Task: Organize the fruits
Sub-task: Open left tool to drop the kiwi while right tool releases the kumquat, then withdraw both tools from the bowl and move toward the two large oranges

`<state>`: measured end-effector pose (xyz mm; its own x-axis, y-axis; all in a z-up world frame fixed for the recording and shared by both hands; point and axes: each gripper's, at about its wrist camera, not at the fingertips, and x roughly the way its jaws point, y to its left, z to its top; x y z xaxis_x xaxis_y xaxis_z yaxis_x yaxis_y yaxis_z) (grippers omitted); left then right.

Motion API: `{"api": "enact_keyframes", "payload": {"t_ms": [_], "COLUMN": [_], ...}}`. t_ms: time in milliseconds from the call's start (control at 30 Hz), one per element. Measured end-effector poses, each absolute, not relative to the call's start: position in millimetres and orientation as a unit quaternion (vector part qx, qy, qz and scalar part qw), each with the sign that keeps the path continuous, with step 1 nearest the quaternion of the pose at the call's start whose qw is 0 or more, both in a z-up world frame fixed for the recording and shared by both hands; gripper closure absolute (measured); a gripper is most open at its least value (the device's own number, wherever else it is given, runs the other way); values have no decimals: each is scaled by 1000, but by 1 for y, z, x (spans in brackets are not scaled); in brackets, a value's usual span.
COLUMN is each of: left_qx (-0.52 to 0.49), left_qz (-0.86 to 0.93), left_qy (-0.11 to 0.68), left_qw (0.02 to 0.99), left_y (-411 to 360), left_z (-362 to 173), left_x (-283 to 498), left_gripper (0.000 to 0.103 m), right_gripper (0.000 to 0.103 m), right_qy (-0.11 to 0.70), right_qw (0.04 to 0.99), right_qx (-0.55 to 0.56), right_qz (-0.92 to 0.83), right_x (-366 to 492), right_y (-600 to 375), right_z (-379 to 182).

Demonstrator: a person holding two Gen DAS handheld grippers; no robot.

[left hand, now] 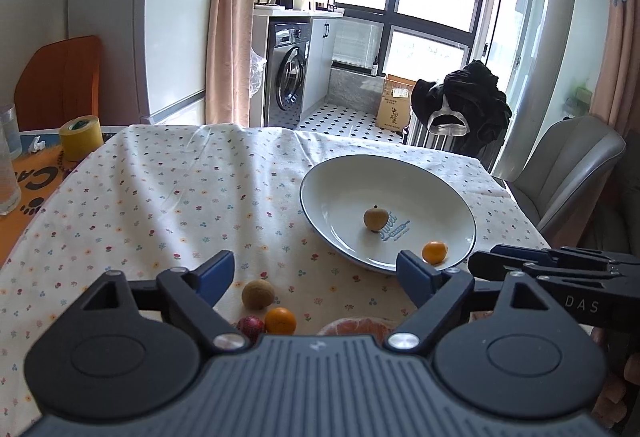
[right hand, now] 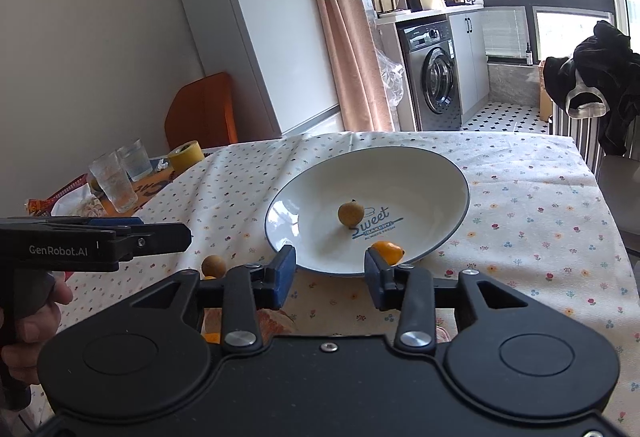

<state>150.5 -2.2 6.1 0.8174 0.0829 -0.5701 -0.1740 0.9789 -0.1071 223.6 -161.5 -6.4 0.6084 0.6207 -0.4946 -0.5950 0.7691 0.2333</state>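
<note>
Kitchen-laundry corner behind: washing machine (left hand: 289,75), white fridge (right hand: 256,29), big window. Up front, counter under a floral tablecloth (left hand: 160,197), w/ a white bowl (left hand: 320,193) w/ dark rim sitting right of centre.

Inside the bowl: a tan longan (left hand: 375,216) mid-bowl by the "Sweet" print, & a small orange kumquat (left hand: 434,252) against the near rim.

Left gripper (left hand: 316,279) hovers low over the cloth, jaws wide apart, nothing between them. Just ahead of it on the cloth: second longan (left hand: 258,293), another kumquat (left hand: 281,320) touching it, and a red fruit (left hand: 251,326) beside that – prob. a lychee, partly hidden by the gripper body. A peeled citrus piece (left hand: 356,327) peeks out, mostly hidden.

Right gripper (right hand: 330,277) points at the bowl's near edge, jaws apart, empty; the kumquat in the bowl sits just past its right fingertip.

Far left of counter: yellow tape roll (left hand: 81,137) & glass tumblers (right hand: 114,185). A hand (right hand: 28,321) grips the left tool's handle in the right wrist view.
</note>
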Motion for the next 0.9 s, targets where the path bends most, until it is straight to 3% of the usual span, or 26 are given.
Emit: {"api": "enact_keyframes", "payload": {"t_ms": [100,233,300,433,900], "left_qx": [-79,-76,-78,-85,-120], "left_qz": [67,69,65,50,59], "left_qy": [290,285,286,287,303], "left_qw": [951,953,953,953,944], "left_y": [-5,-8,-9,-9,4], "left_z": [9,11,12,11,7], "left_x": [143,131,126,116,84], "left_gripper": [13,8,7,0,0], "right_gripper": [37,29,14,0,0], "right_qy": [270,264,258,248,262], "right_qw": [902,903,905,906,904], "right_qx": [26,27,28,25,31], "right_qz": [337,338,337,341,338], "right_x": [214,205,200,190,170], "right_y": [-169,-174,-177,-181,-189], "right_z": [-1,6,8,14,17]}}
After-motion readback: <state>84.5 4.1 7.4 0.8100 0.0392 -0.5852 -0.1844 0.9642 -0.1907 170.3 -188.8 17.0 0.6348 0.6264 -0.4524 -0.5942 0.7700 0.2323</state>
